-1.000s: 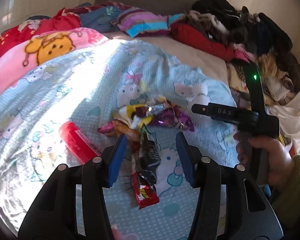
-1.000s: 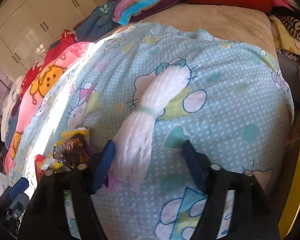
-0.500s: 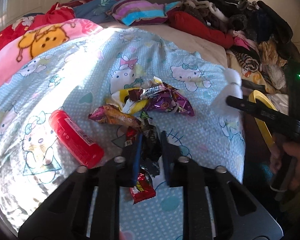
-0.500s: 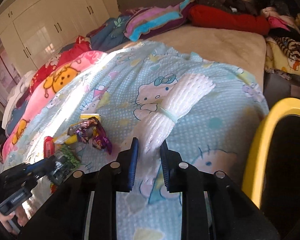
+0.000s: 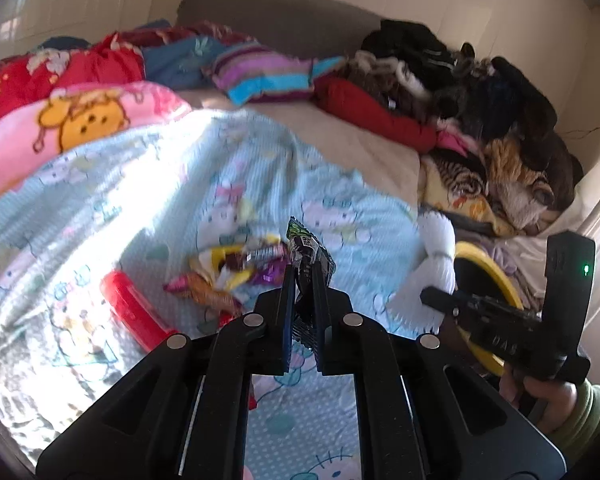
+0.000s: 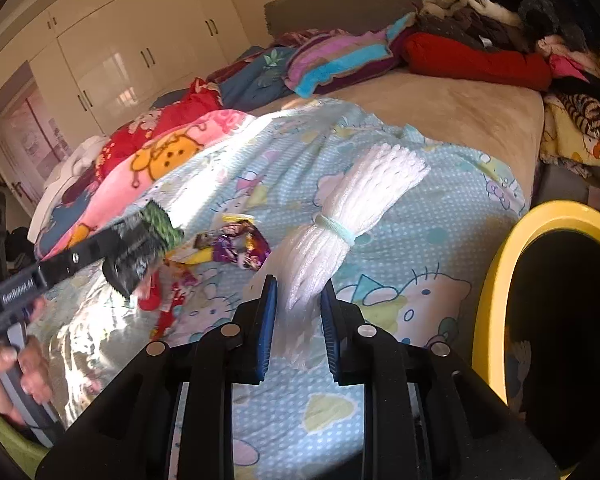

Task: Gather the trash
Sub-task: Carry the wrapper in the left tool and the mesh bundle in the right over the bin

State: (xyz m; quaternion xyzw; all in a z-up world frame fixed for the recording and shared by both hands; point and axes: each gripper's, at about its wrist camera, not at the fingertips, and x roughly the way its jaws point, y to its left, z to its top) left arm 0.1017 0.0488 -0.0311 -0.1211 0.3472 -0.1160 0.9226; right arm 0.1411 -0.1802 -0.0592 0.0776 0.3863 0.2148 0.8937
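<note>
My left gripper (image 5: pixel 304 274) is shut on a black and green snack wrapper (image 5: pixel 306 244), held up off the blue cartoon blanket (image 5: pixel 204 184). Below it lies a small heap of coloured wrappers (image 5: pixel 236 268) and a red tube (image 5: pixel 132 312). My right gripper (image 6: pixel 298 290) is shut on the lower end of a white foam net bundle (image 6: pixel 364 196) tied with a pale band, raised above the blanket. The right wrist view shows the left gripper (image 6: pixel 140 240) with its wrapper (image 6: pixel 160 224) at the left. A yellow-rimmed bin (image 6: pixel 500 264) stands just right of the bundle.
Pink and red blankets (image 5: pixel 72 128) lie to the left. A pile of clothes (image 5: pixel 460 80) fills the bed's far right. White wardrobes (image 6: pixel 132 60) stand behind. The bin's rim (image 5: pixel 496 268) shows beside the bed edge, behind the right gripper and a hand (image 5: pixel 548 400).
Both grippers went from open to shut. The left one lifted the black and green wrapper off the heap. The right one raised the white bundle and carried it toward the yellow bin.
</note>
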